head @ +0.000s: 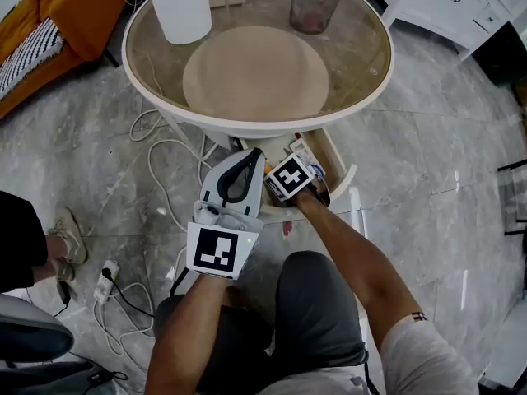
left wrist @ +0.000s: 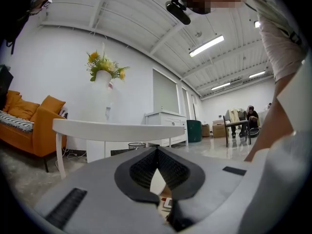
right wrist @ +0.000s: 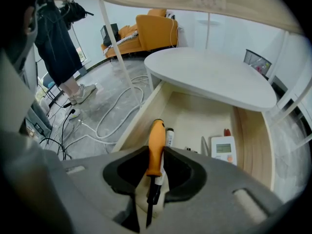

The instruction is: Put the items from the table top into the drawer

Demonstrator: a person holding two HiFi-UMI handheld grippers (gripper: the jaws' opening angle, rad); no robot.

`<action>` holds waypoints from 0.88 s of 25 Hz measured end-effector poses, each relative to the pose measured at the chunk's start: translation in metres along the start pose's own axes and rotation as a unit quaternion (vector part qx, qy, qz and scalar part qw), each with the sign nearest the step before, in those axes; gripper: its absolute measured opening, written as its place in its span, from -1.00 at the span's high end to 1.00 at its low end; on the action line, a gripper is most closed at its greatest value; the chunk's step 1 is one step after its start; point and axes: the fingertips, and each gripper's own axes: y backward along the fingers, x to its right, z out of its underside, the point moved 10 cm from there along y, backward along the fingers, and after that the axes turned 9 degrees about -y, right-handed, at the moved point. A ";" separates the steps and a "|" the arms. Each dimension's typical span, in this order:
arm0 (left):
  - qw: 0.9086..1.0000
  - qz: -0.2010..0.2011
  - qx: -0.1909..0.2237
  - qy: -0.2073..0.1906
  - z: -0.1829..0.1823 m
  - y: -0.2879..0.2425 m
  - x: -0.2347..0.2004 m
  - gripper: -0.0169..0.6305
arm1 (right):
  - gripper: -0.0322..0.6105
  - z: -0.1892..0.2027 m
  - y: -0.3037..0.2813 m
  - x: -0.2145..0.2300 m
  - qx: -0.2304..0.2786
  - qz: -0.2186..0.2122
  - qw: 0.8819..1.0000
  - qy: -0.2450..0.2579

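My right gripper (right wrist: pixel 157 152) is shut on an orange-handled screwdriver (right wrist: pixel 156 145), whose handle sticks out ahead of the jaws over the open wooden drawer (right wrist: pixel 248 140). In the drawer lie a white device with a small screen (right wrist: pixel 224 150) and a marker (right wrist: pixel 169 136). From the head view the right gripper (head: pixel 300 167) points steeply down into the drawer (head: pixel 336 161) under the round table (head: pixel 247 126). The left gripper (head: pixel 254 152) sits just left of it, shut with nothing in it, its tips (left wrist: pixel 157 149) touching. On the table stand a white cylinder (head: pixel 179 5) and a translucent cup (head: pixel 314 5).
A round beige mat (head: pixel 255 72) covers the table's middle. White cables (head: pixel 160 151) and a power strip (head: pixel 105 280) lie on the floor to the left. An orange sofa (head: pixel 74 15), a white cabinet (head: pixel 461 2) and a bystander's shoe (head: pixel 70 233) surround the spot.
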 end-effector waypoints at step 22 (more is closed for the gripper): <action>0.999 -0.030 -0.007 0.024 0.003 0.006 -0.011 0.95 | 0.89 0.006 0.062 0.002 0.155 -0.013 0.987 0.050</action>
